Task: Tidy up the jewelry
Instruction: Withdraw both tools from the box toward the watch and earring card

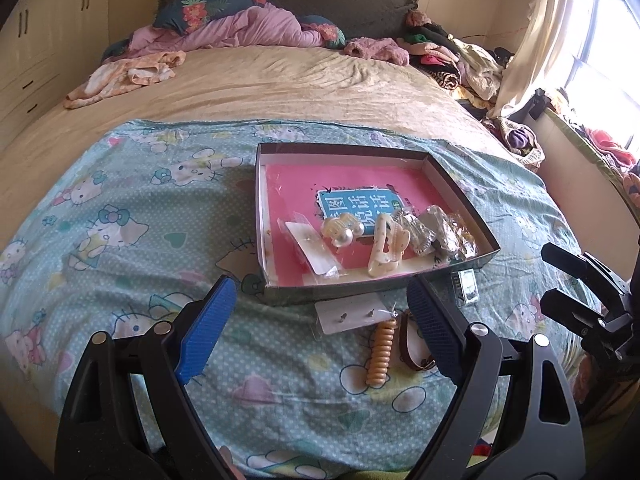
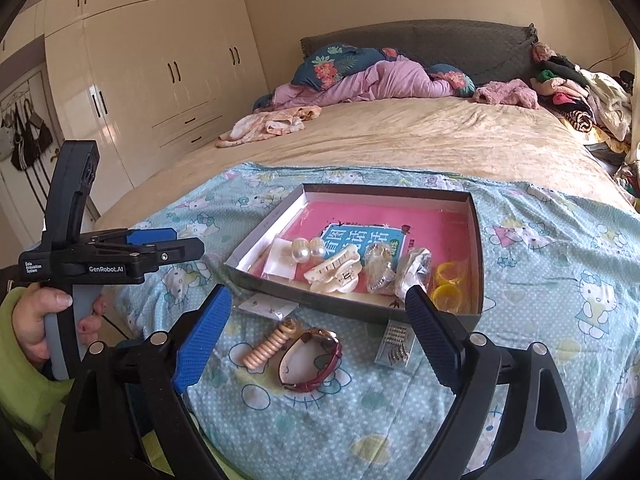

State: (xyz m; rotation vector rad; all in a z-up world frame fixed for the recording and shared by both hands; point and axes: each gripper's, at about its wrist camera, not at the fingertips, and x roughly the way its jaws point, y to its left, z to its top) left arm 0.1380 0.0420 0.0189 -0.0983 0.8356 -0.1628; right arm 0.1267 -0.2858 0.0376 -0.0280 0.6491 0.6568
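A shallow dark box (image 1: 460, 184) with a pink book lining it lies on the cartoon-cat sheet. Inside it are a pearl piece (image 1: 344, 236), a cream claw clip (image 2: 334, 274), bagged silver jewelry (image 2: 396, 268) and yellow rings (image 2: 448, 284). On the sheet in front of the box lie an earring card (image 1: 348, 316), a beige spiral hair tie (image 2: 268, 344), a red-strap watch (image 2: 312, 360) and a small clear bag (image 2: 394, 346). My left gripper (image 1: 320, 282) stands open above these loose pieces, holding nothing. My right gripper (image 2: 319, 290) is open over the same spot, also with nothing in it.
The sheet (image 1: 120, 240) covers the near end of a bed with a beige blanket (image 2: 420, 136). Pillows and a pink quilt (image 1: 240, 28) lie at the headboard, clothes (image 1: 460, 56) are piled at the right. Wardrobes (image 2: 160, 60) stand on the left, a window (image 1: 600, 48) on the right.
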